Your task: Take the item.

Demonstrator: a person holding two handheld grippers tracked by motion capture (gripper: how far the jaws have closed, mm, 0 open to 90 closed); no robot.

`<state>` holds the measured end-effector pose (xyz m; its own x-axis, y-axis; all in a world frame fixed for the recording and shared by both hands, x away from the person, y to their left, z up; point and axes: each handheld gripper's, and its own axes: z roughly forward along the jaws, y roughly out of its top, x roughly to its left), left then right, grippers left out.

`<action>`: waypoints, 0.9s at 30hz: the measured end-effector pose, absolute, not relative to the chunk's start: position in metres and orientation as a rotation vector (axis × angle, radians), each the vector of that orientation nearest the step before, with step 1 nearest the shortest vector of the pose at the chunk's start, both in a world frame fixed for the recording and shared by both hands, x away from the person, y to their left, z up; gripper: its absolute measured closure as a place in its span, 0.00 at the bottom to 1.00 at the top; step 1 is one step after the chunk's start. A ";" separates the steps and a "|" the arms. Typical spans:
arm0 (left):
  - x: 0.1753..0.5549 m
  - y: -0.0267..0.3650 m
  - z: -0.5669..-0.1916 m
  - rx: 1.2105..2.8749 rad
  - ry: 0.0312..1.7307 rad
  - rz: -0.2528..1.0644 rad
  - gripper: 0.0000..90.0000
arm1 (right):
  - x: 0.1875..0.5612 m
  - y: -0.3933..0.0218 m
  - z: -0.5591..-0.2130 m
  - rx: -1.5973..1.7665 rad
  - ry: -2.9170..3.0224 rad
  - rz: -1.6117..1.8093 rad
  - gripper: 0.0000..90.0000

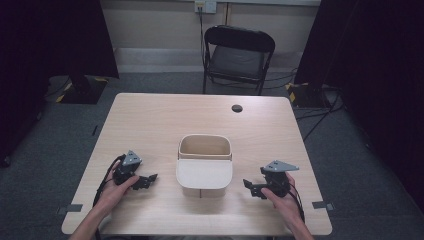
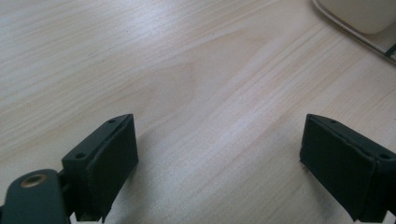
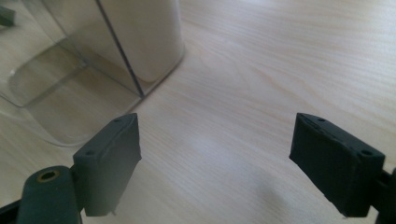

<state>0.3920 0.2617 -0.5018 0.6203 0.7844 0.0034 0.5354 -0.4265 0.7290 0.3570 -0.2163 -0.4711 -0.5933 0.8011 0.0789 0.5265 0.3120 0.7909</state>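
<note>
A pale wood tabletop (image 1: pixel 150 120) stands on grey carpet, with one black folding chair (image 1: pixel 238 56) beyond it and dark curtains at both sides. One beige bin (image 1: pixel 204 164) sits near the front middle, seemingly inside a clear stand. Two claws flank it, well apart from it: the left claw (image 1: pixel 148 180) and the right claw (image 1: pixel 251 187), both spread wide and holding nothing.
</note>
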 end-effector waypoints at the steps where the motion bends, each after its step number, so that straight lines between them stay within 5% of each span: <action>1: 0.392 0.262 -0.502 2.133 1.031 0.452 0.12 | 0.356 -0.216 -0.469 1.187 2.254 1.181 0.17; 27: 0.392 0.262 -0.502 2.133 1.031 0.452 0.12 | 0.327 -0.186 -0.447 0.993 2.335 1.363 0.17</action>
